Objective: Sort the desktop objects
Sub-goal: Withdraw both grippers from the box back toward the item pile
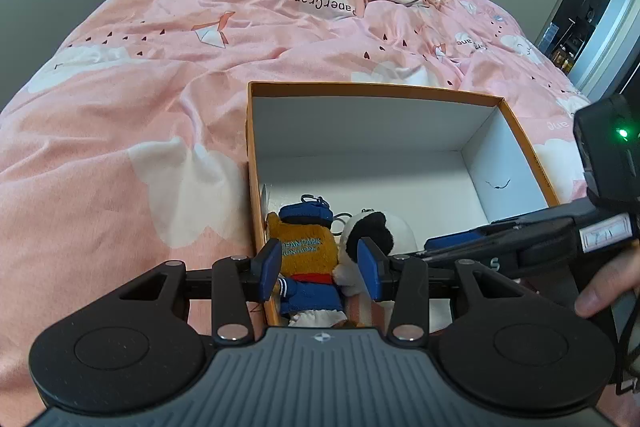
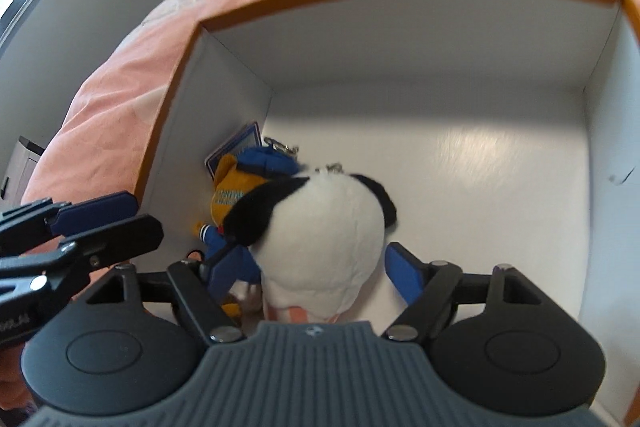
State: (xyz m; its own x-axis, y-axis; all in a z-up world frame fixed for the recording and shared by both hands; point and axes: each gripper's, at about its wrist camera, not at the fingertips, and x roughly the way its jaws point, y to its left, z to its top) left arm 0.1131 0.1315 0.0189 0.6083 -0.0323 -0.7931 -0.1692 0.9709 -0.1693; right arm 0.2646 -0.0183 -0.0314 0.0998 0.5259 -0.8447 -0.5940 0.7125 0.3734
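With the right gripper (image 2: 320, 273) spread wide around the panda toy (image 2: 324, 247) (pads apparently clear), lifting out could snag it; the left gripper (image 1: 324, 267) hangs half-open, empty, over the box (image 1: 372, 91).

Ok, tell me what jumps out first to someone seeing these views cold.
The open orange-rimmed box with its white inside, lying on the pink duvet, takes the eye first. In its near left corner lie two plush keychains side by side: an orange bear in blue sailor clothes and a black-and-white panda. The right gripper straddles the panda with jaws open, its blue pads clear of it.
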